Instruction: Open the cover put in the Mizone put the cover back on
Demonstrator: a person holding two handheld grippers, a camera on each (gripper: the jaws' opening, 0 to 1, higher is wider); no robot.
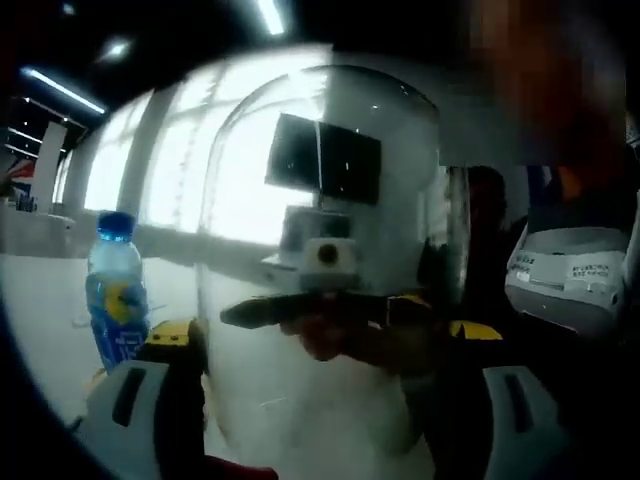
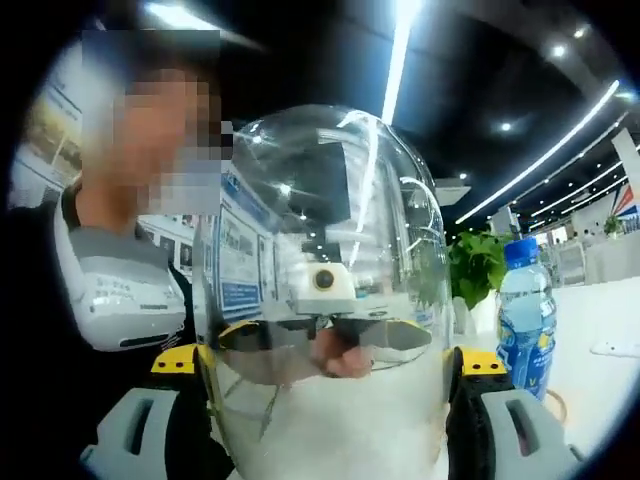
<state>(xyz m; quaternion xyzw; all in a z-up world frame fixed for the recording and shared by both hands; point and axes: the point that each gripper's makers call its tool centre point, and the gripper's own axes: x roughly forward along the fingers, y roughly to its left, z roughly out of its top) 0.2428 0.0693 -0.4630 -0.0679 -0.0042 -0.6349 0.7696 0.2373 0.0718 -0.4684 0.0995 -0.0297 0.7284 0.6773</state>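
Both grippers grasp the clear dome cover (image 1: pixel 330 250) (image 2: pixel 330 260) from opposite sides, the left gripper (image 1: pixel 320 400) and right gripper (image 2: pixel 330 420) each clamping its wall. The Mizone bottle (image 1: pixel 116 290) (image 2: pixel 525 310) stands upright on the white desk (image 1: pixel 40 300) (image 2: pixel 600 330) just beside the cover.
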